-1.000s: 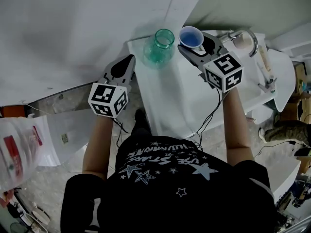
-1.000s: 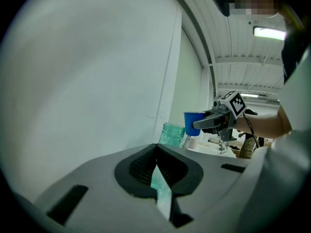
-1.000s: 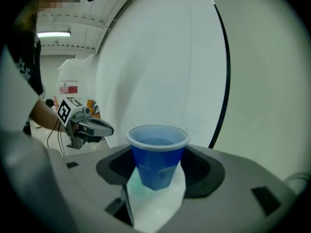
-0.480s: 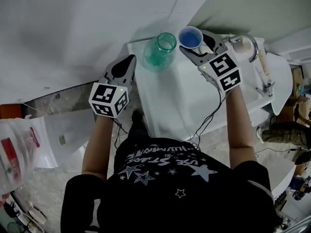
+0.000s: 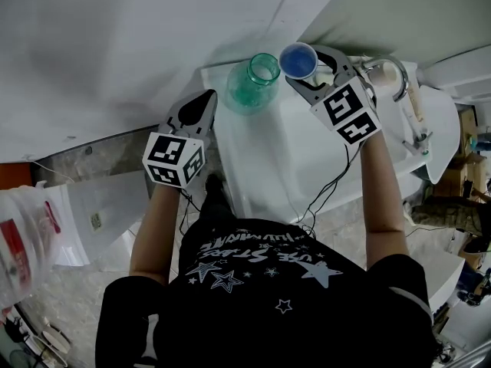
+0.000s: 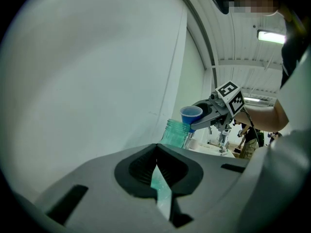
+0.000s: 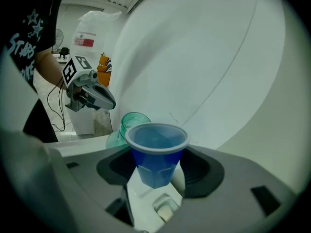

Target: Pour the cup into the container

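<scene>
Cup: the blue cup (image 5: 298, 60) is clamped between the jaws of the right gripper (image 5: 305, 66), held clear of the white table (image 5: 291, 159) and close to upright.
Jar: the green jar (image 5: 253, 83) is stood open-mouthed near the table's far edge. In the head view the cup is seen at its 3 o'clock, just beside the mouth and not yet over it.
Left gripper: the left gripper (image 5: 205, 98) is held at the jar's 8 o'clock, apart from it, with its jaws together and nothing gripped.
Done: the pick-up and the approach are judged complete.
Left: the pour itself. No stream is seen, and the cup's contents cannot be made out. The cup is yet to be carried over the mouth and tipped toward 9 o'clock.
</scene>
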`<state>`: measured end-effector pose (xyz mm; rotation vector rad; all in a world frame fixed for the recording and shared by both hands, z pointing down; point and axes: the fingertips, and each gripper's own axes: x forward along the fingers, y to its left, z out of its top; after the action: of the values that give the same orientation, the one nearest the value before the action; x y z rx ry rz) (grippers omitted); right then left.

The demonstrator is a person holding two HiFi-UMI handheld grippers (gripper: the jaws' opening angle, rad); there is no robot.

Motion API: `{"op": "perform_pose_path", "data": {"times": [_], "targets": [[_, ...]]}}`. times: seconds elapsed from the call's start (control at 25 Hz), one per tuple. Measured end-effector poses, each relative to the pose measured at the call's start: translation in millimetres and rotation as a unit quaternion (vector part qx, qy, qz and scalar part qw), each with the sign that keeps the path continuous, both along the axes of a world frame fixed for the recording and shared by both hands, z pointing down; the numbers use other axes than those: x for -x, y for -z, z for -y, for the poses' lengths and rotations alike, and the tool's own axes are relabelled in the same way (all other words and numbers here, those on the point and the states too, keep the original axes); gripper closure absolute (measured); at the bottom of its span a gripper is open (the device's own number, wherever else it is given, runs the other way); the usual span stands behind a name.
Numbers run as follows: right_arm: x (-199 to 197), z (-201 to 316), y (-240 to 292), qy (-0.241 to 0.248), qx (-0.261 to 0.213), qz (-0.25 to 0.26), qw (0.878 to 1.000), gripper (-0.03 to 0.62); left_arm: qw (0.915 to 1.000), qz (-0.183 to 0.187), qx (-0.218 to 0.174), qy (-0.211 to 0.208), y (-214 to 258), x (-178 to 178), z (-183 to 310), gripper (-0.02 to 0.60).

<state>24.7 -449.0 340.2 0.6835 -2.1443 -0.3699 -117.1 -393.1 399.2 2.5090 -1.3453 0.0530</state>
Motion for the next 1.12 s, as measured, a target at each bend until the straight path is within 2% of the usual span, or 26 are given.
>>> {"op": "perform_pose_path", "data": {"times": [0.2,0.52,0.76,1.12], "targets": [[0.6,1.1,-0.9,0.011,-0.013,-0.042,0.999,0.321,1.0000,-0.004,0.001,0.000,-1.9,-1.8,-0.6,0.572],[1.1,4.0,-0.1,0.017,-0.030,-0.082,0.996,0.321,0.9999,-0.011,0.002,0.000,-1.4,-2.6,-0.5,0.572],[1.7,5.5,3.9,0.019,-0.054,-0.111,0.992,0.322,0.9999,0.006,-0.004,-0.007,-1.9,-4.9,-1.2,0.572],[3.7,4.2,-1.4,0.021,-0.059,-0.131,0.989,0.322,1.0000,-0.003,-0.001,-0.008,-3.4,-5.8,-6.3,0.572]]}}
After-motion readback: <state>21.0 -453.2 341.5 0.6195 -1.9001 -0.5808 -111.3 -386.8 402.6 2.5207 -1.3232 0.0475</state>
